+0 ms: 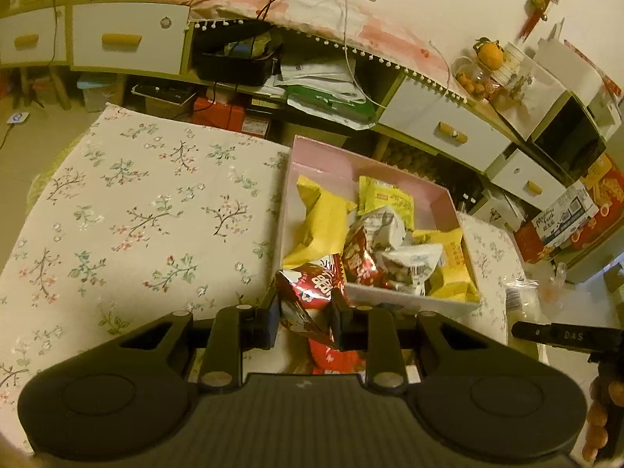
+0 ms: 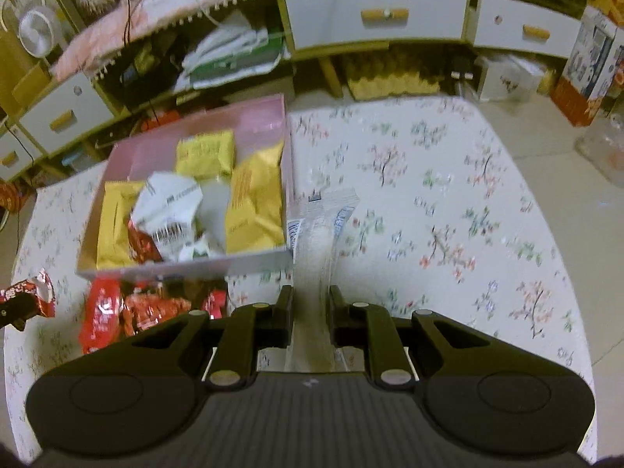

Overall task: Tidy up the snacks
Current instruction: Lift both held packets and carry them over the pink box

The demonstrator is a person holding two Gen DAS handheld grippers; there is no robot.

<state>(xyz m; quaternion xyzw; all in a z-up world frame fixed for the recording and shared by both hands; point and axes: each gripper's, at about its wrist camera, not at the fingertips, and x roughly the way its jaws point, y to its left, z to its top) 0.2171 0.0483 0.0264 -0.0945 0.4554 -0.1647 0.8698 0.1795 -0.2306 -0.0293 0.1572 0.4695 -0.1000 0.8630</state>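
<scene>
Pink card forms the open box (image 1: 442, 195) that sits on your flower-patterned tablecloth (image 1: 136, 202), and it holds the sorted snacks: yellow packets (image 1: 323, 222), a white wrapper (image 1: 413, 261) and a red one (image 1: 357, 261) heaped together inside. Your left gripper (image 1: 304, 312) is clamped on a red foil snack packet (image 1: 308, 292), its pads pressing the crumpled packet from both sides, just in front of the near left corner of the box. In the right wrist view your right gripper (image 2: 311, 304) is closed on a clear plastic packet (image 2: 318, 234) with blue print, which runs forward between the fingers and reaches alongside the right wall of the box. That same view shows a loose pile of red snack packets (image 2: 128, 312) lying on the cloth just in front of the box's near wall, outside it. Beyond the table stand white drawer units (image 2: 374, 11) with wooden handles, and a shelf of papers (image 1: 323, 82); the right view is slightly blurred.
</scene>
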